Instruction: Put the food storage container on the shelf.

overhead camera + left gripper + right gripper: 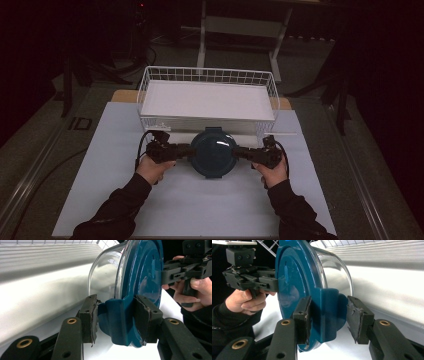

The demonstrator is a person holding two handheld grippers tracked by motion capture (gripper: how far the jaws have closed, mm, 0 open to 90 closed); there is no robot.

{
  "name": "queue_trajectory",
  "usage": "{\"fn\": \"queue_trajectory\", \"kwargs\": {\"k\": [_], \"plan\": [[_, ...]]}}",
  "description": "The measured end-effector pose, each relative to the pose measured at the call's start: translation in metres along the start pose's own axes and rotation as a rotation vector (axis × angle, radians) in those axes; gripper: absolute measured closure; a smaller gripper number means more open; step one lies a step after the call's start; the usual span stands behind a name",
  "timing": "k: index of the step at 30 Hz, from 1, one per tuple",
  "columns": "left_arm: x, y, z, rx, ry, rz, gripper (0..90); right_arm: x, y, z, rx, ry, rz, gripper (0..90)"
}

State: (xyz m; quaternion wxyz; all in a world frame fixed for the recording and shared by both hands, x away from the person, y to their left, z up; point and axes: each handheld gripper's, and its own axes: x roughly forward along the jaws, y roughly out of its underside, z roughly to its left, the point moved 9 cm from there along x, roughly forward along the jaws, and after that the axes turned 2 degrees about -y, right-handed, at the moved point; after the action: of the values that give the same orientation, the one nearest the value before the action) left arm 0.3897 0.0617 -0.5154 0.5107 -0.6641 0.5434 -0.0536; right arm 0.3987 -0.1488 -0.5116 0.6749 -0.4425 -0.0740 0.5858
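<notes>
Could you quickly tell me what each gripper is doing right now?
Left gripper: shut on the container's left lid clip.
Right gripper: around the right lid clip; grip cannot be told.

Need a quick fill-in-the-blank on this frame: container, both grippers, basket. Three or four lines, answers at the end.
1. The round glass container has a lid coloured ____.
2. The left gripper clamps a side ____ of that lid between its fingers.
3. The right gripper grips the container on the ____ side.
4. Behind the container stands a white ____ basket.

Missing words: blue; latch; opposite; wire
</notes>
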Motion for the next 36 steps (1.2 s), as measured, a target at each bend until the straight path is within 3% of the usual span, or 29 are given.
{"fn": "queue_trajectory", "kwargs": {"k": [10,18,23,28,30,31,32,33,35,36], "plan": [[0.017,0.002,0.02,-0.004,-0.024,-0.017,55.2,0.016,0.002,-0.025,0.023,0.023,0.003,56.2],[0.024,0.0,0.028,0.009,-0.031,-0.053,55.0,0.02,-0.002,-0.032,0.005,0.047,-0.013,56.0],[0.027,-0.004,0.033,-0.011,-0.024,-0.065,54.9,0.02,-0.003,-0.034,0.035,0.046,-0.022,56.0],[0.031,-0.006,0.039,-0.051,0.003,-0.087,54.5,0.023,-0.007,-0.04,0.031,0.051,-0.048,55.6],[0.031,-0.006,0.041,-0.037,0.0,-0.103,54.3,0.024,-0.008,-0.039,0.029,0.058,-0.042,54.7],[0.032,-0.006,0.04,-0.026,-0.014,-0.111,53.6,0.023,-0.009,-0.042,0.001,0.106,-0.041,54.3],[0.034,-0.007,0.039,-0.025,-0.028,-0.106,53.6,0.023,-0.009,-0.042,0.001,0.106,-0.041,54.3],[0.036,-0.008,0.043,-0.032,-0.009,-0.102,52.7,0.023,-0.012,-0.043,-0.052,0.154,-0.041,57.3],[0.036,-0.008,0.043,-0.019,-0.022,-0.109,51.8,0.025,-0.014,-0.041,-0.069,0.182,-0.035,56.3],[0.035,-0.008,0.041,-0.005,-0.051,-0.118,51.8,0.025,-0.014,-0.041,-0.069,0.182,-0.035,56.3]]}}
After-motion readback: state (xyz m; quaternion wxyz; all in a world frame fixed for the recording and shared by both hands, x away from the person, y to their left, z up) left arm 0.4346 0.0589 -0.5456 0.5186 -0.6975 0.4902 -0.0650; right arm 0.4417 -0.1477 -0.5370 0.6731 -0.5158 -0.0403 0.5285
